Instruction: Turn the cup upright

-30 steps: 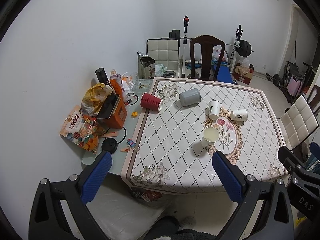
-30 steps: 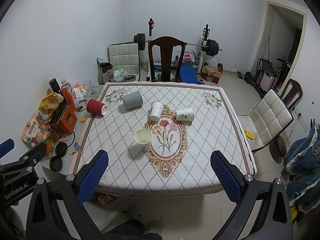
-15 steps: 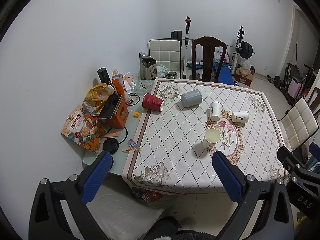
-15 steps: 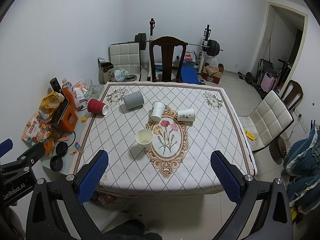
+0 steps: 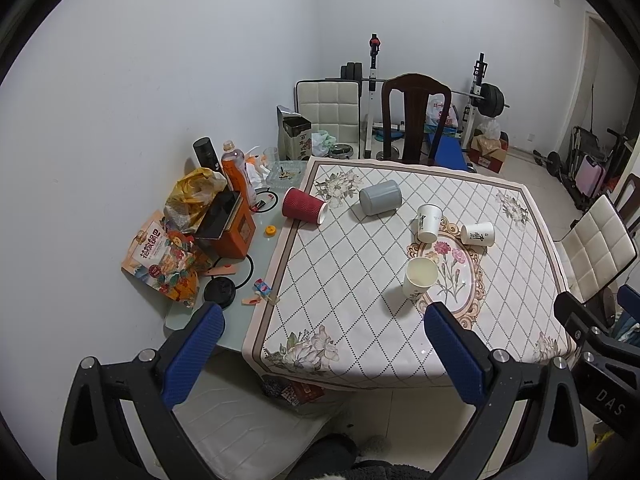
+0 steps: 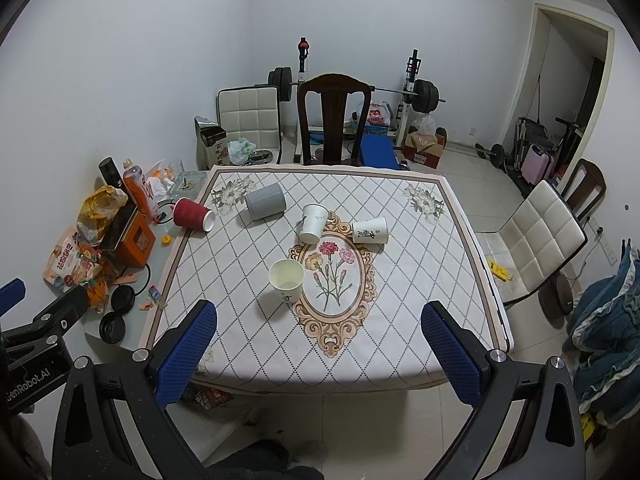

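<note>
Several cups sit on a table with a diamond-pattern floral cloth [image 5: 344, 280] [image 6: 420, 280]. A red ribbed cup [image 5: 303, 211] [image 6: 193, 215], a grey cup [image 5: 380, 197] [image 6: 265, 201] and two white printed paper cups [image 5: 428, 223] [image 6: 313, 223], [image 5: 477, 233] [image 6: 370, 231] lie on their sides. One cream paper cup [image 5: 420, 277] [image 6: 286, 280] stands upright. My left gripper [image 5: 320, 344] and right gripper [image 6: 320, 340] are both open and empty, held high and back from the table's near edge.
Clutter of snack bags [image 5: 164, 256], an orange box [image 5: 232, 228], bottles and lids lies on the glass strip left of the cloth. A dark wooden chair [image 6: 334, 120] stands behind the table, a white padded chair [image 6: 536, 240] to its right. Gym weights line the back wall.
Both views have drifted slightly back from the table. No cup has moved. Both grippers stay open.
</note>
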Motion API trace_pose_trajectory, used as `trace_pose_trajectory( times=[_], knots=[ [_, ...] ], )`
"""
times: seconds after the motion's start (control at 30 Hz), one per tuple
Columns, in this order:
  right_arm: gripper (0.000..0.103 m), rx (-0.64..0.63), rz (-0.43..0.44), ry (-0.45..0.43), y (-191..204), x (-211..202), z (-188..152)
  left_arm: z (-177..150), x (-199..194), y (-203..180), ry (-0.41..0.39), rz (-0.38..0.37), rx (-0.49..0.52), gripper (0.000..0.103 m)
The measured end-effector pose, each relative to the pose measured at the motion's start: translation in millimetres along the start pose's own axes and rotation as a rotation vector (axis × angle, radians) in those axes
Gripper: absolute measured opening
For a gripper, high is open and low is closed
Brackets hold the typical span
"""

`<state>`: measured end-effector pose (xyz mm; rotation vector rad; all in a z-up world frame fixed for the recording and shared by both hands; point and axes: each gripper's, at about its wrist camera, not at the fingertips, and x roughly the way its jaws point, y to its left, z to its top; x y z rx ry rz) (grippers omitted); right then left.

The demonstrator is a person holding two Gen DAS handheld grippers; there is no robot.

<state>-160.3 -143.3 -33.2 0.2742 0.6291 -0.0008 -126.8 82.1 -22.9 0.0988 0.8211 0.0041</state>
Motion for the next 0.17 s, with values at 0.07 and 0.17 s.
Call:
trace_pose_trajectory(
  times=[0.07, 0.17],
  knots=[
    [0.103, -0.001, 0.001, 0.001, -0.4, 0.2, 0.2, 0.2, 0.1, -0.4, 0.000, 0.000, -0.001, 0.103],
    [0.103, -0.001, 0.002, 0.003, -0.5, 0.2, 1.0, 1.7, -0.3, -2.5, 0.004, -0.002, 0.003, 0.103]
  ],
)
